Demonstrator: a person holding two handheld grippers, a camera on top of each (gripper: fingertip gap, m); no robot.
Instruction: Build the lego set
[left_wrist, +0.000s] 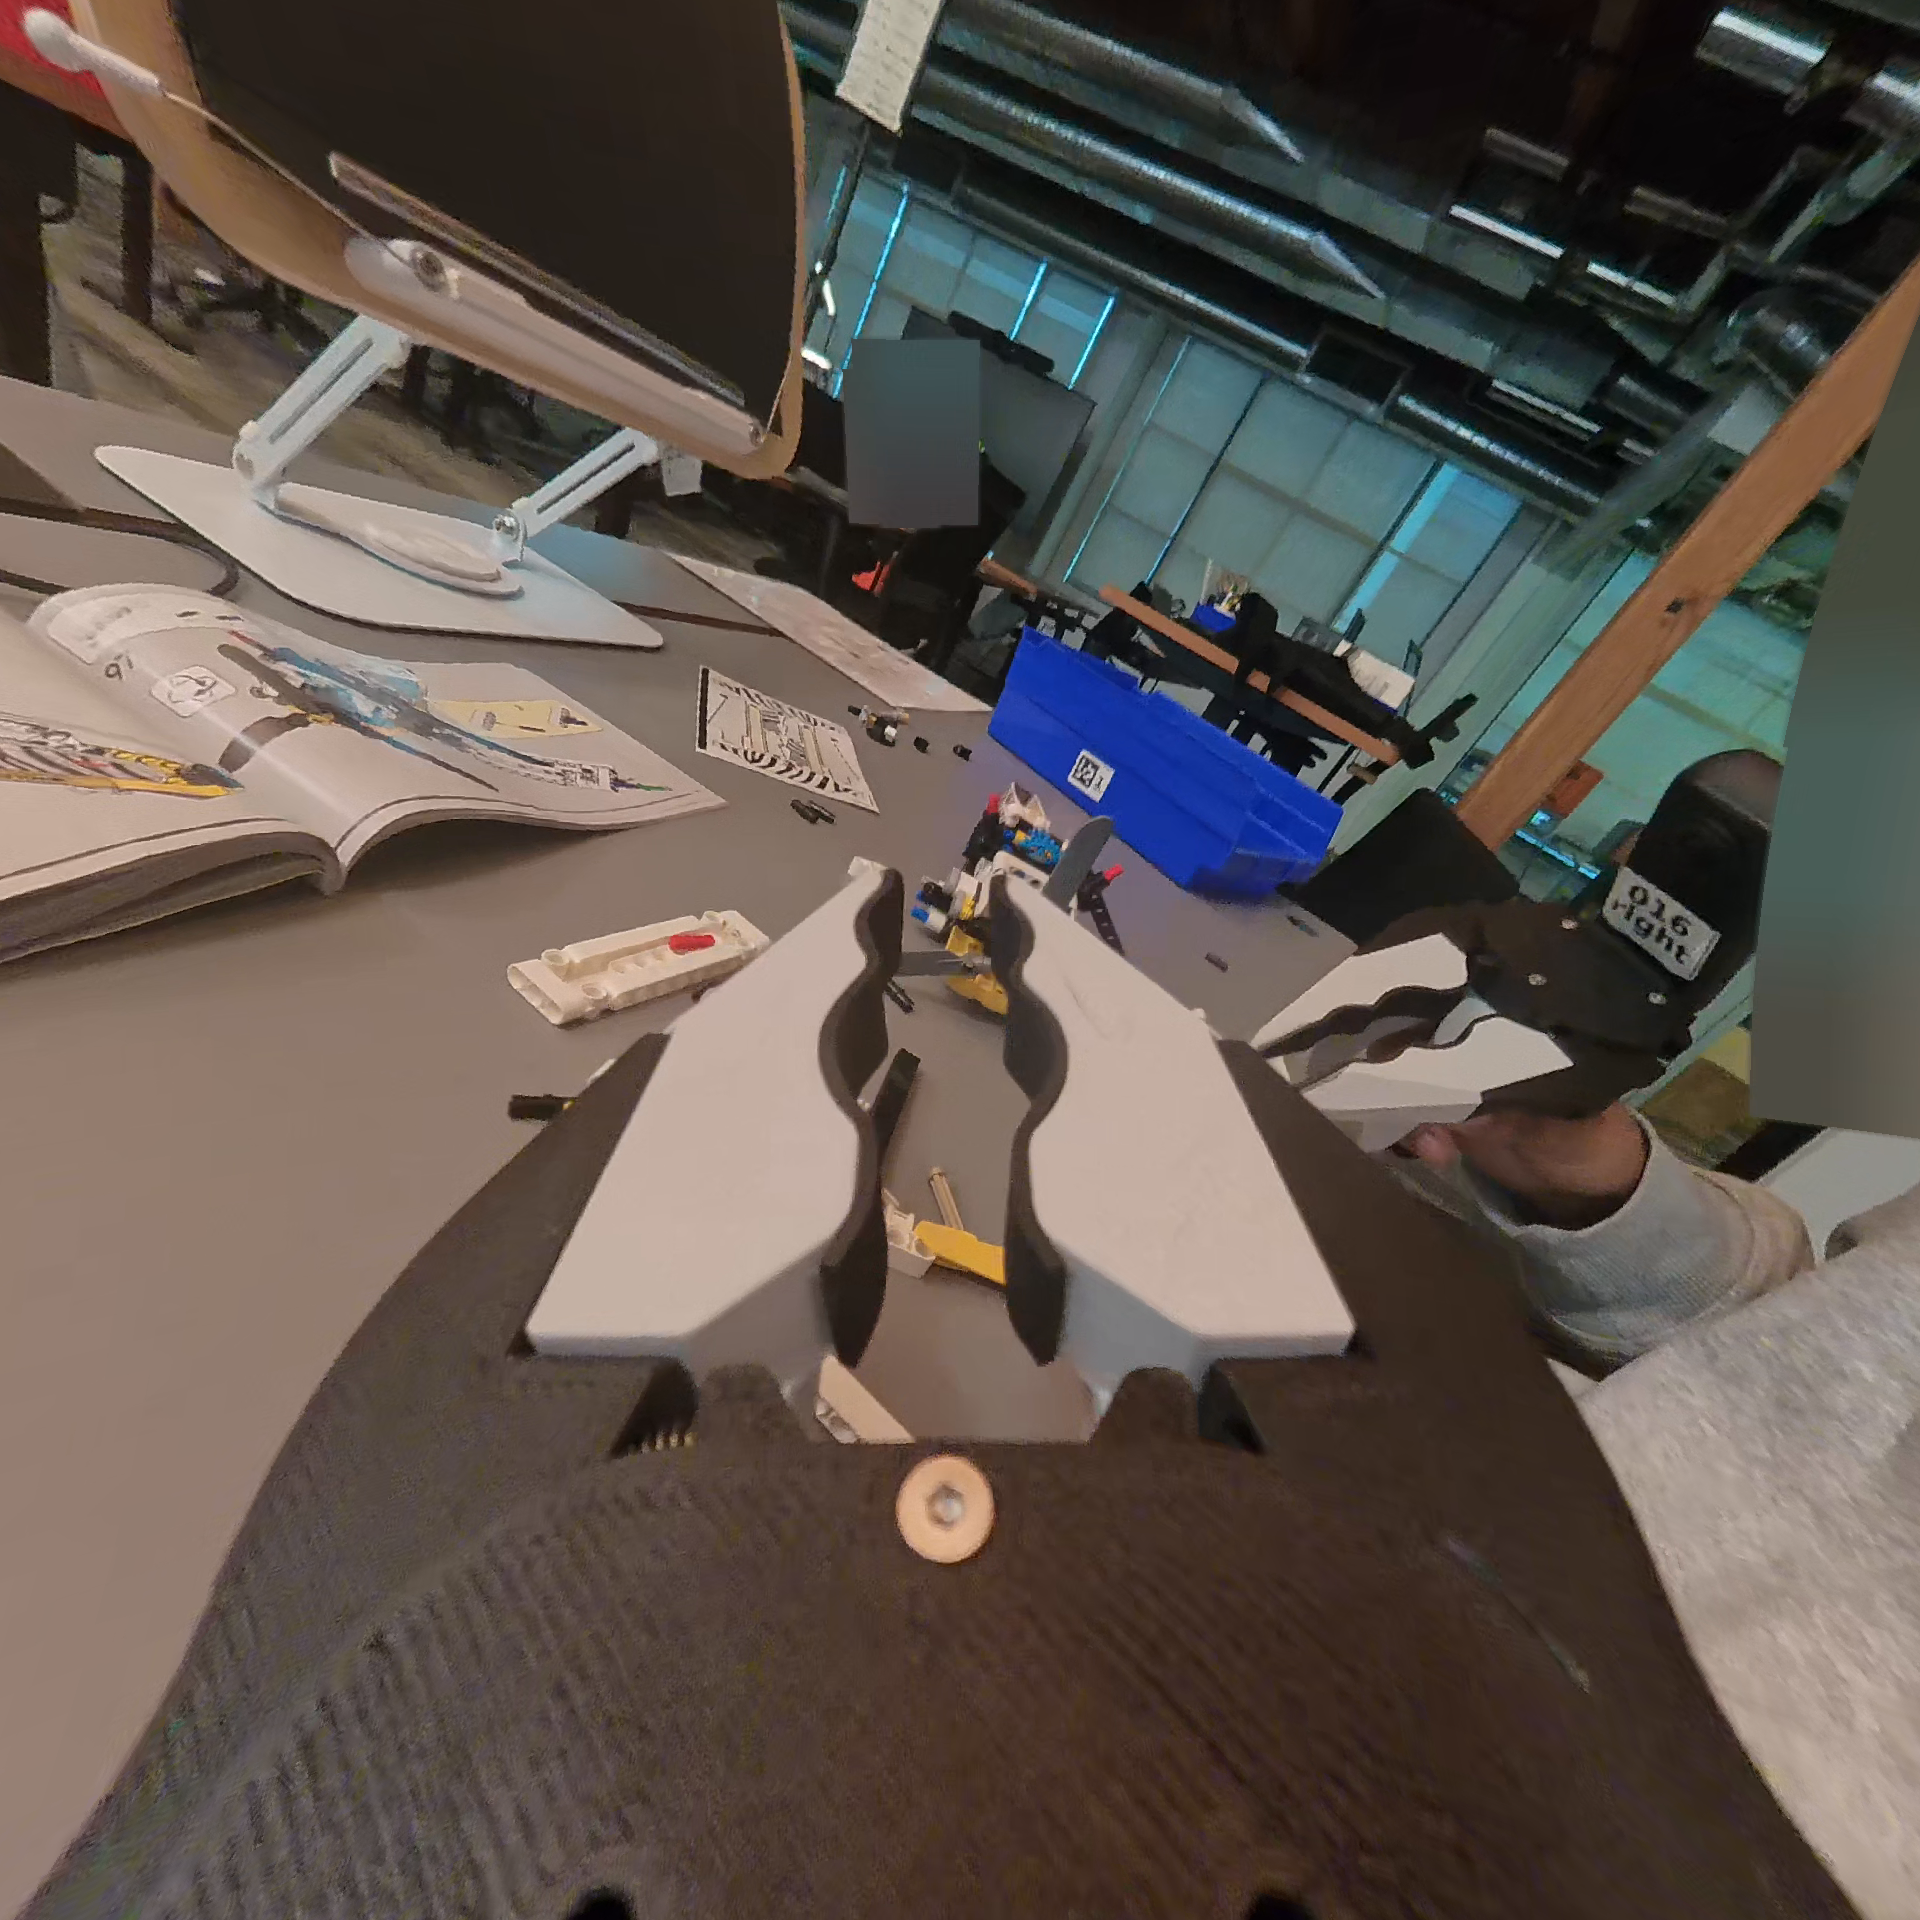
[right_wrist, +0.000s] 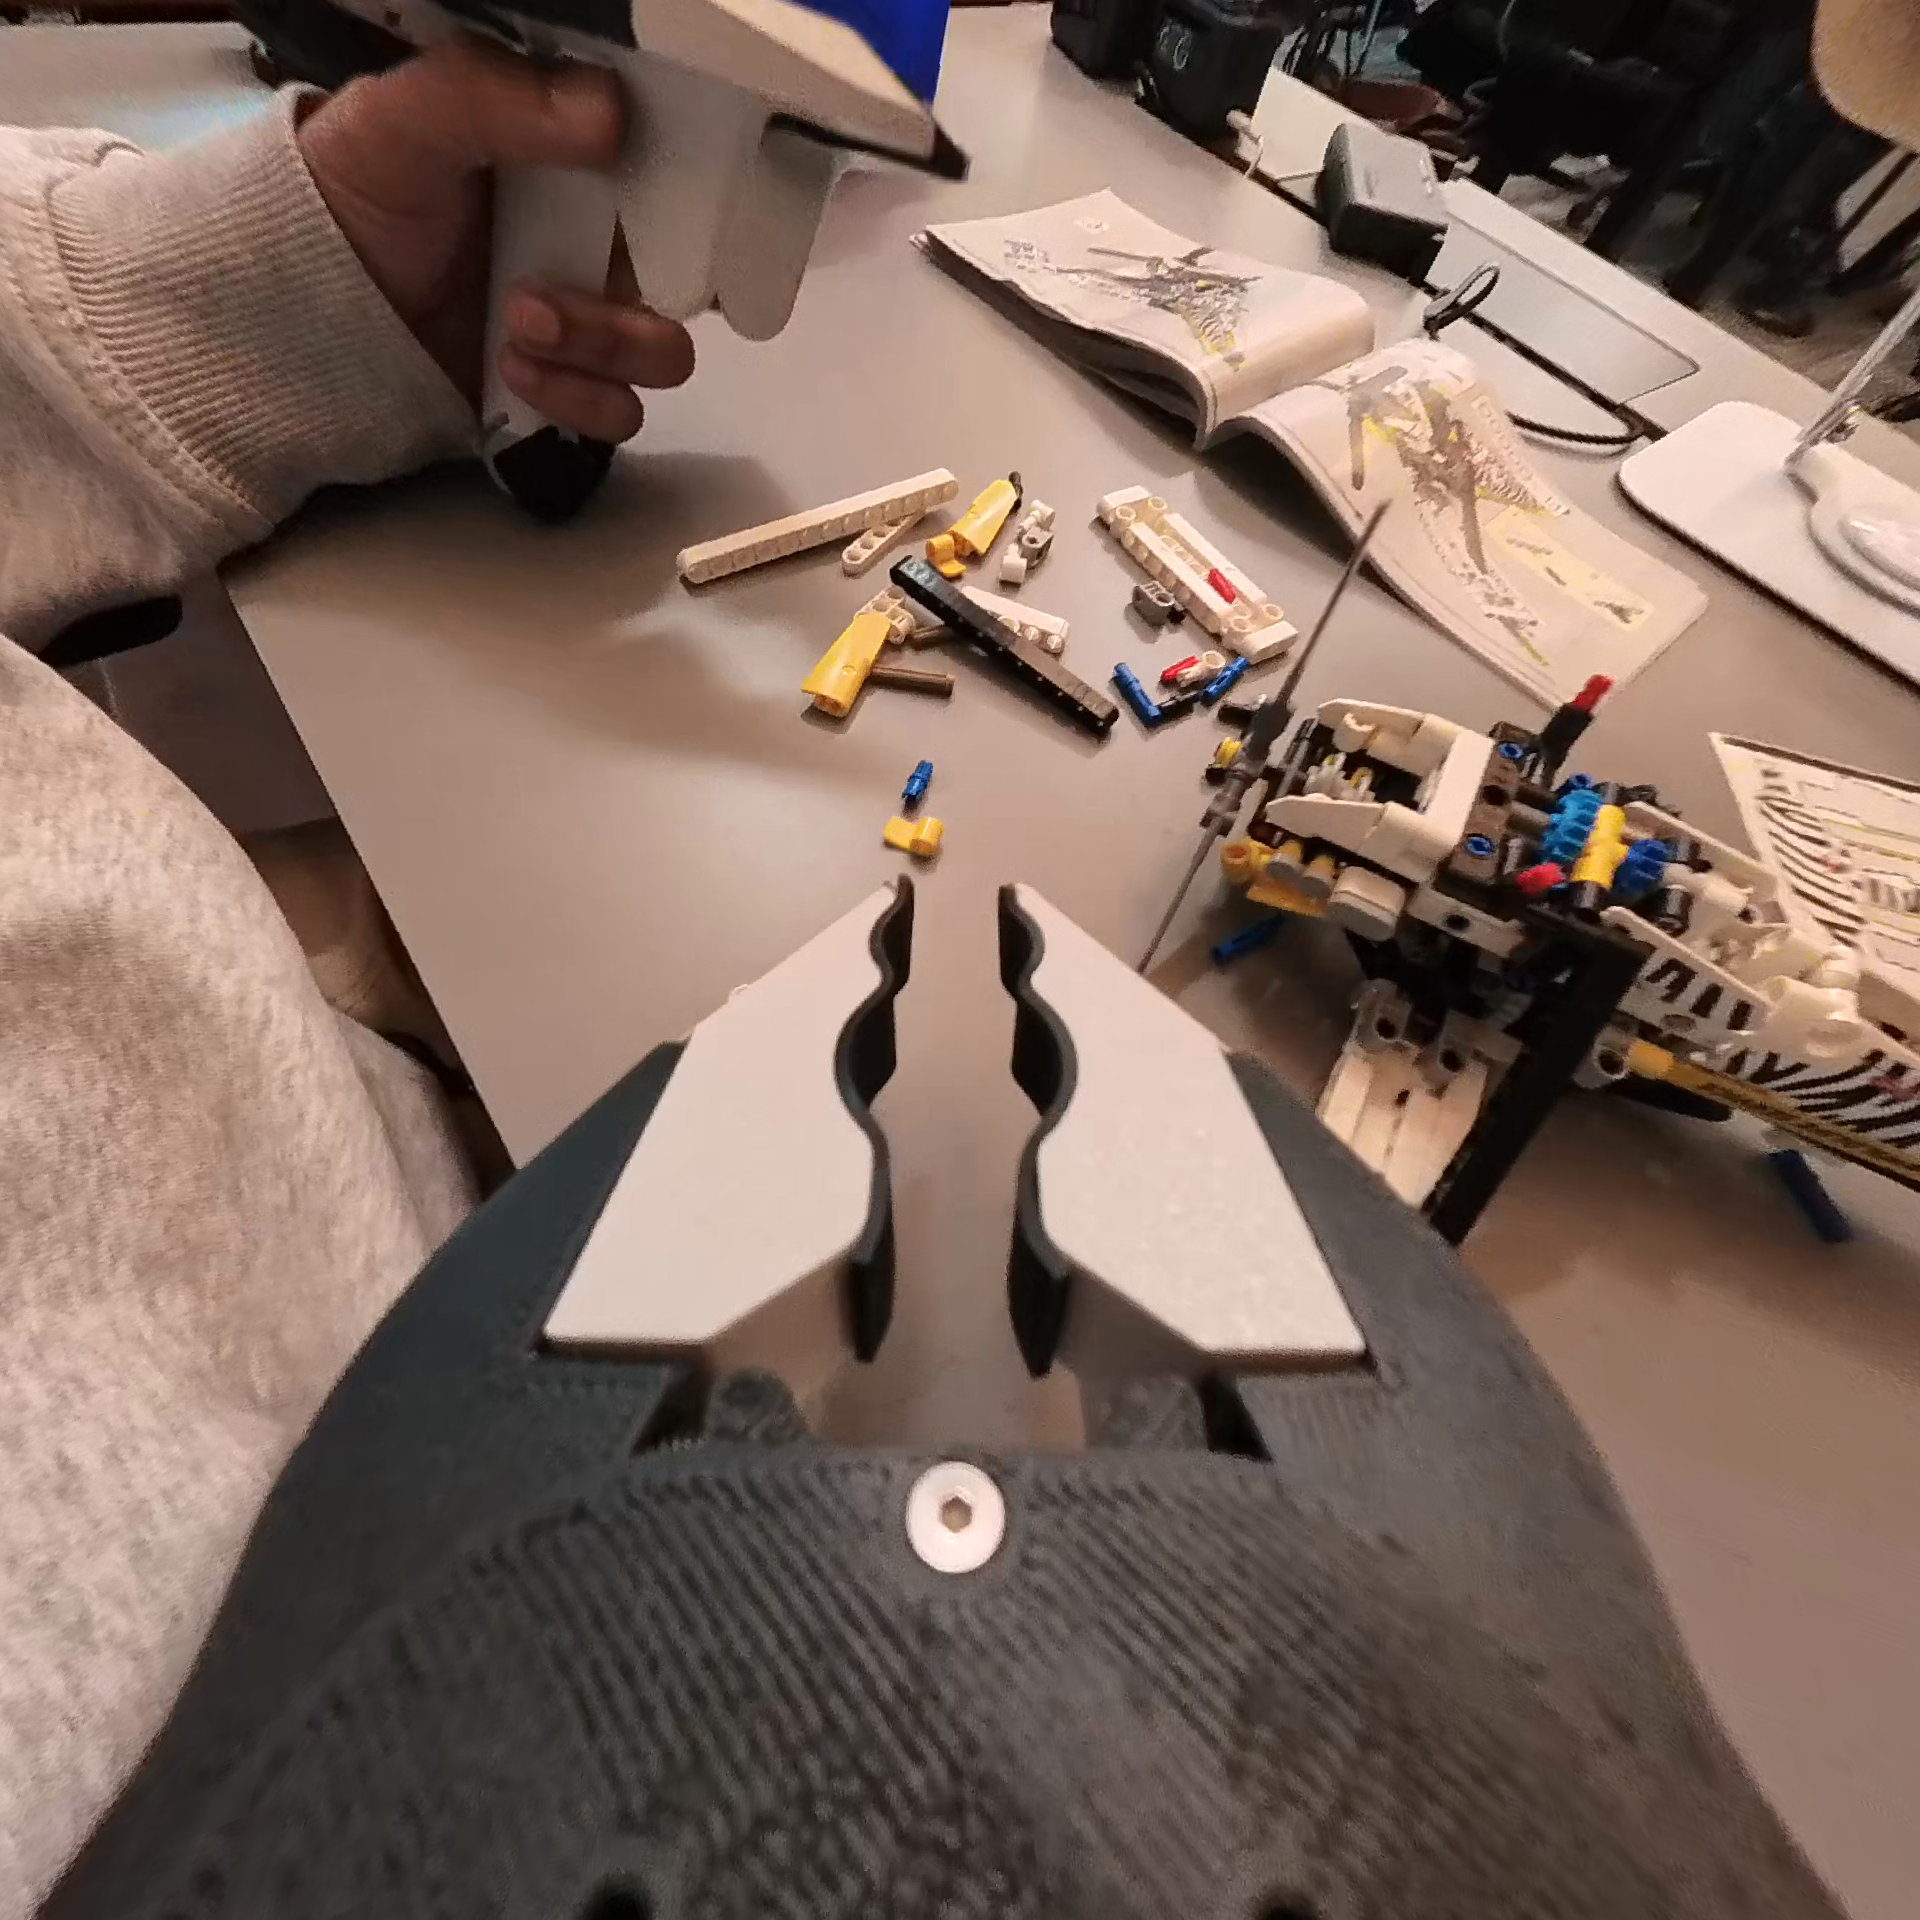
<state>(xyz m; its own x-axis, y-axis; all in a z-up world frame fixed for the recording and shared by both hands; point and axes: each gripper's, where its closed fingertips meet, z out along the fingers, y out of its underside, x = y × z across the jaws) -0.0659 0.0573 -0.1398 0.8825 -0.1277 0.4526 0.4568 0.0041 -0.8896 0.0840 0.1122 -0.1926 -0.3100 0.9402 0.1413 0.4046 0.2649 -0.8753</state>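
On the grey table (right_wrist: 582, 831), at the left, loose lego pieces (right_wrist: 966, 613) are lying scattered near an open instruction booklet (right_wrist: 1351, 416). Further right, the half-built lego model (right_wrist: 1455, 873) is sitting beside a striped sticker sheet (right_wrist: 1849, 831). Behind, a blue bin (left_wrist: 1153, 769) is standing against workshop windows and ceiling ducts. Both the left gripper (left_wrist: 943, 894) and right gripper (right_wrist: 956, 899) are hovering with jaws parted, holding nothing.
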